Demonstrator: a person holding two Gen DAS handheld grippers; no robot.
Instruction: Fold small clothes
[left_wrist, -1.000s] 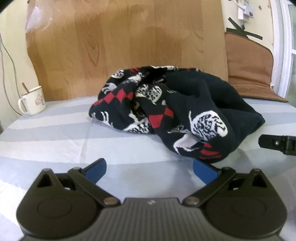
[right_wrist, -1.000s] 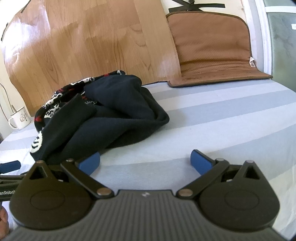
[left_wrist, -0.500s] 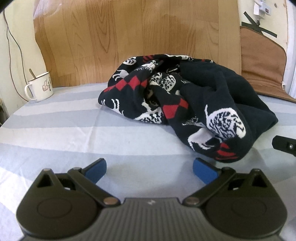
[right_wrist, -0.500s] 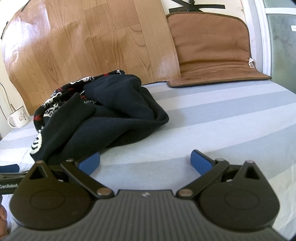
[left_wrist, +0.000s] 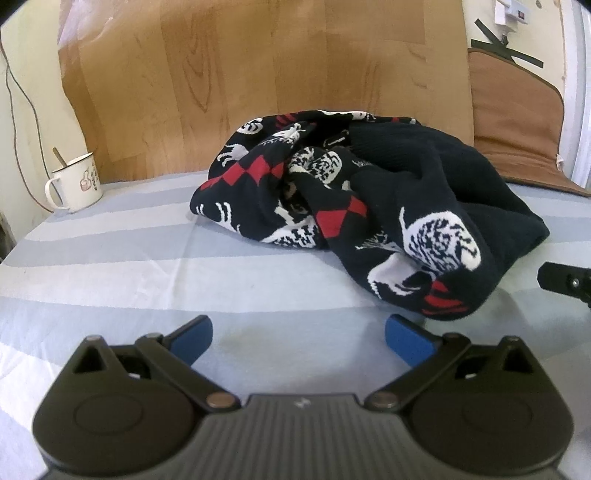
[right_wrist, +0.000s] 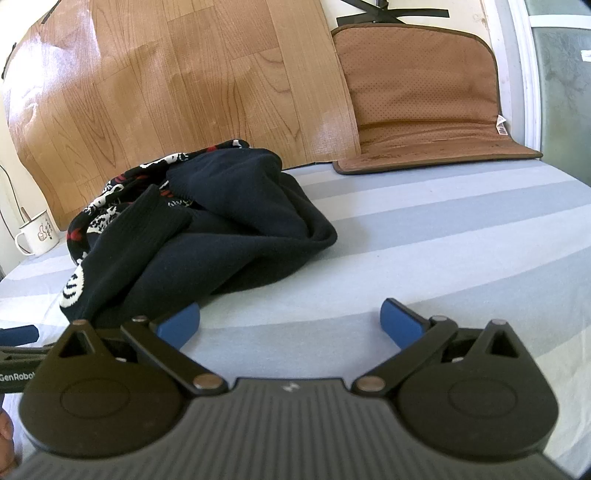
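Note:
A crumpled dark navy knitted garment (left_wrist: 369, 206) with white and red patterns lies in a heap on the striped bed sheet (left_wrist: 129, 266). My left gripper (left_wrist: 298, 341) stands open and empty in front of the heap, a short way from its near edge. In the right wrist view the same garment (right_wrist: 221, 229) lies to the left, its plain navy side showing. My right gripper (right_wrist: 290, 326) is open too, holding nothing, its left fingertip close to the cloth's edge. The tip of the right gripper (left_wrist: 565, 280) shows at the left wrist view's right edge.
A white enamel mug (left_wrist: 75, 182) with a spoon stands at the far left by the wall. A wood-pattern sheet (right_wrist: 184, 92) leans behind the bed. A brown padded mat (right_wrist: 424, 99) rests at the back right. Bare striped sheet (right_wrist: 461, 240) spreads to the right.
The left wrist view has swung leftward and slightly nearer, so the garment sits more to the right and the mug is more in view. The right gripper has barely moved.

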